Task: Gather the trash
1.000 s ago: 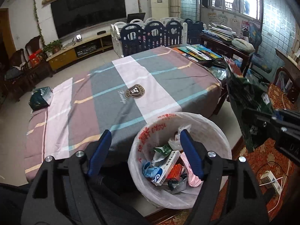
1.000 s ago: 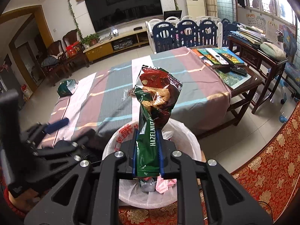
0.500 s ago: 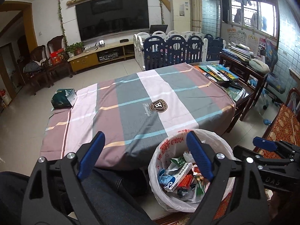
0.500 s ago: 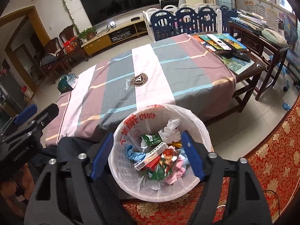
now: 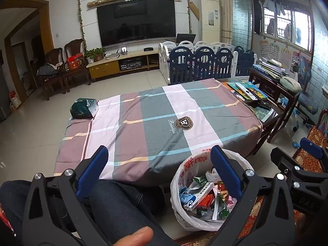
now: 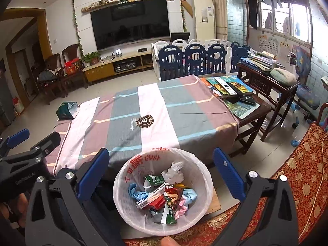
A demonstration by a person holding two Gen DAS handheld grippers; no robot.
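A white bin with a plastic liner (image 6: 131,176) stands on the floor in front of the table; it also shows in the left wrist view (image 5: 184,172). It holds several wrappers, among them a green and red snack bag (image 6: 171,203). My right gripper (image 6: 162,174) is open and empty above the bin. My left gripper (image 5: 160,172) is open and empty, left of the bin, above a person's knee. A dark green packet (image 5: 84,108) lies at the table's far left corner; it also shows in the right wrist view (image 6: 67,110).
The table has a striped cloth (image 5: 155,121). Books and remotes (image 6: 231,88) lie at its right end. A dark wooden side table (image 6: 264,75) stands to the right. A red patterned rug (image 6: 297,164) covers the floor at right.
My right gripper opened and dropped the green and red snack bag into the bin. Both grippers have drawn back and risen, so more of the room shows.
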